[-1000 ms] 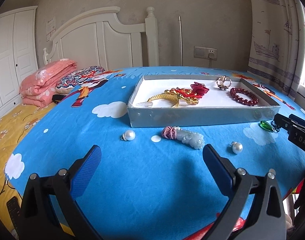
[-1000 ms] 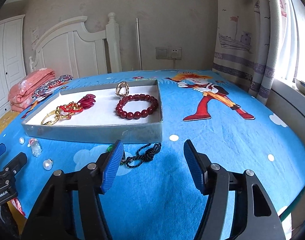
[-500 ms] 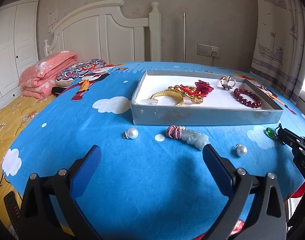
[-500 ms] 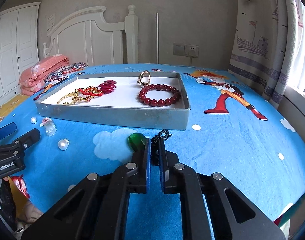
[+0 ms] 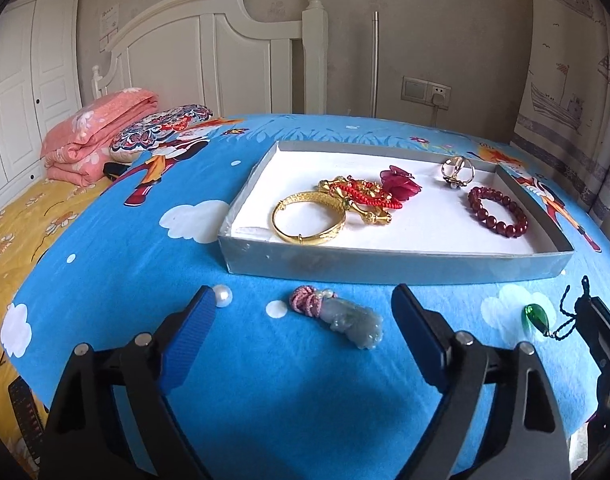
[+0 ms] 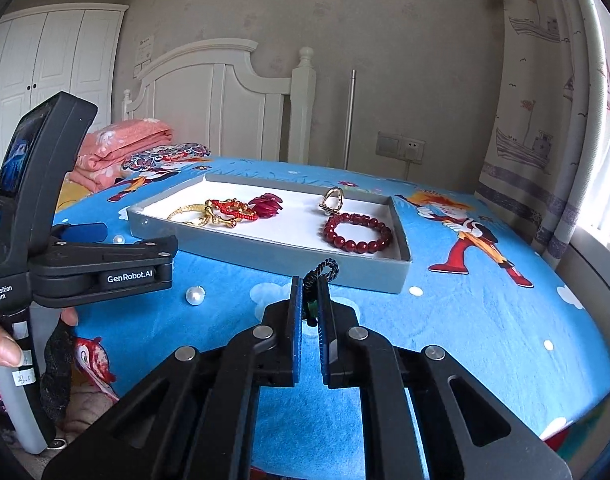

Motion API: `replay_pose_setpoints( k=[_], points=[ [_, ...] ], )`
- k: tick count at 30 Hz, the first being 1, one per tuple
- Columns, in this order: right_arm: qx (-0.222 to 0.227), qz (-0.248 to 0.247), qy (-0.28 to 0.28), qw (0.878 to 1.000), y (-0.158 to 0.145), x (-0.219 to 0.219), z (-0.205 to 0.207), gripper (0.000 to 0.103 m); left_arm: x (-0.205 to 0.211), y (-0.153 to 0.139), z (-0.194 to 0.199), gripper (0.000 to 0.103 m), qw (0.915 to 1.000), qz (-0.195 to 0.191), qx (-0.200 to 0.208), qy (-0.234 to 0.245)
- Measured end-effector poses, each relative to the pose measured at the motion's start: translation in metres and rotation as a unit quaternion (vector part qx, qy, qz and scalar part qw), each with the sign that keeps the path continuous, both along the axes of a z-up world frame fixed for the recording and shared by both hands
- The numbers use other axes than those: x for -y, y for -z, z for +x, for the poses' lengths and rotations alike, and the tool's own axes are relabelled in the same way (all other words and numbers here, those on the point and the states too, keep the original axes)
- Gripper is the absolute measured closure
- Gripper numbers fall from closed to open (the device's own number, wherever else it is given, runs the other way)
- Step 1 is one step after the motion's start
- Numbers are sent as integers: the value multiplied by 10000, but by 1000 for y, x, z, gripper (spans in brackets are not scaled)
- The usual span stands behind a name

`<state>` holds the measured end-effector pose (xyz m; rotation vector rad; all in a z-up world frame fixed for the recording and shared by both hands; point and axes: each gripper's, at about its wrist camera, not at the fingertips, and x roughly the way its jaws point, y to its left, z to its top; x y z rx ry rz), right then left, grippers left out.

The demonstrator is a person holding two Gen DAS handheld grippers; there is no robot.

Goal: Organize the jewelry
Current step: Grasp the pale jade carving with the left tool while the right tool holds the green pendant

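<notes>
A grey tray (image 5: 385,266) on the blue bedspread holds a gold bangle (image 5: 309,222), a red cord ornament (image 5: 365,194), a ring (image 5: 457,168) and a red bead bracelet (image 5: 497,210). In front of it lies a jade pendant (image 5: 353,322) with a pink cord. My left gripper (image 5: 303,294) straddles it, jaws closing, pads clear of it. A pearl (image 5: 224,295) sits by its left fingertip. My right gripper (image 6: 310,284) is shut on the black cord (image 6: 325,270) of a green pendant (image 5: 535,316), which dangles beside it.
A second pearl (image 6: 195,295) lies on the bedspread between the grippers. A folded pink quilt (image 5: 97,140) and a patterned pillow (image 5: 161,128) sit by the white headboard (image 5: 209,60). A curtain (image 6: 545,120) hangs on the right. A hand (image 6: 1,344) grips the left tool's handle.
The right gripper shut on the black cord and raised the green pendant off the bed. The left gripper moved forward over the jade pendant, and its jaws narrowed a little.
</notes>
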<state>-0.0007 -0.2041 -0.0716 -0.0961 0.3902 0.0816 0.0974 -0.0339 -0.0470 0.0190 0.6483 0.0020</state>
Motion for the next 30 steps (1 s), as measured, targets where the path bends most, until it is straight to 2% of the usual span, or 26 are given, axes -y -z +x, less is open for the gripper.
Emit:
replay_pose_setpoints(
  k=[2,5,8,13,15,17,19,24,25,26,27,28,29,30],
  points=[
    [-16,46,-1,10000,1,3,-1,94,3,4,4,37,9999,121,-77,-31],
    [-2,87,-8,10000,1,5,-1,94,-1,6,4,45,9999,65,-123,-48],
    [18,69,-93,9999,0,2,-2,94,-5,10,-1,50,9998,20,-156,152],
    [170,-85,-397,9990,-2,-13,-9,94,-24,13,-19,49,9992,-184,0,346],
    [135,-85,-410,9990,-1,-15,-8,94,-31,13,-19,45,9991,-270,22,314],
    [36,-49,-398,9992,2,-14,-5,94,-33,13,-19,30,9992,-279,32,273],
    [-82,-19,-317,9995,5,-11,0,93,-31,14,-19,27,9995,-217,41,231],
    [-315,200,-48,9993,11,3,7,92,-21,15,-15,28,9996,-78,59,252],
    [-336,225,-30,9992,12,5,8,91,-20,15,-15,40,9996,-72,104,271],
    [-350,231,-21,9991,13,5,7,88,-18,15,-16,59,9994,-41,153,308],
    [-357,236,-19,9991,13,5,7,79,-17,15,-16,65,9991,-29,174,383],
    [-354,250,-24,9991,13,6,7,66,-16,15,-16,76,9989,-32,185,435],
    [-338,268,-35,9991,13,6,7,60,-16,15,-17,82,9988,-17,200,447],
    [-323,276,-36,9991,13,6,6,53,-17,15,-19,83,9986,-43,211,484]
  ],
)
